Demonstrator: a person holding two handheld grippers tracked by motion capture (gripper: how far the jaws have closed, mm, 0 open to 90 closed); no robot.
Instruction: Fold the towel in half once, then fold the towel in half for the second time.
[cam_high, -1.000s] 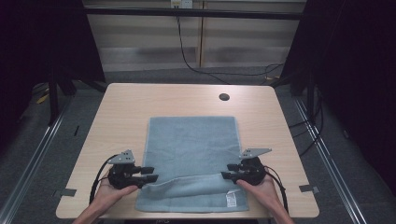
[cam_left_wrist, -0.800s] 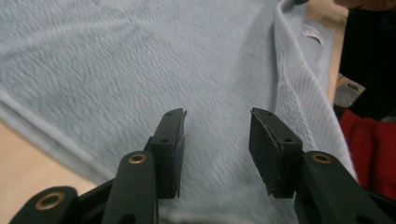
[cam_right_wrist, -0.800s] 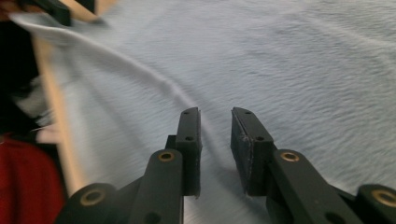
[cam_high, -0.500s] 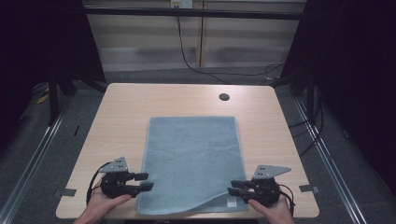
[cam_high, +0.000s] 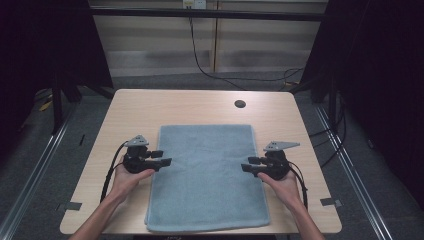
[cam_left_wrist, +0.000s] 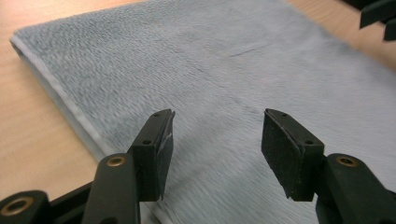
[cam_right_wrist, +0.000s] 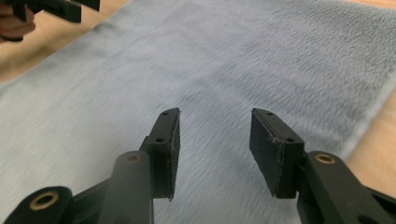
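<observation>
1. Towel position: the light blue rectangular terry towel (cam_high: 207, 175) lies flat on the pale wooden table (cam_high: 130, 110), its long axis running from the person's edge toward the far edge; its near end reaches almost to the table's front edge.
2. Left gripper (cam_high: 162, 162): held at the towel's left long edge, about midway along it, jaws pointing inward across the cloth. In the left gripper view the two black padded jaws stand apart with nothing between them, above the towel (cam_left_wrist: 243, 70) just inside its hemmed edge.
3. Right gripper (cam_high: 248, 167): held at the towel's right long edge, opposite the left one, jaws pointing inward. In the right gripper view the jaws are likewise spread and empty above the towel (cam_right_wrist: 261, 56), the hem and bare table visible to the side.
4. Governing relation: each gripper faces its own long edge, the two roughly level with each other and equally near the cloth; the towel lies between them. A grasp of either edge would call, by this judgement, for lowering the jaws onto the hem nearest that hand.
5. Surroundings: a small dark round cable hole (cam_high: 240, 104) sits in the table well beyond the towel's far end; nothing stands between the grippers and the cloth.
</observation>
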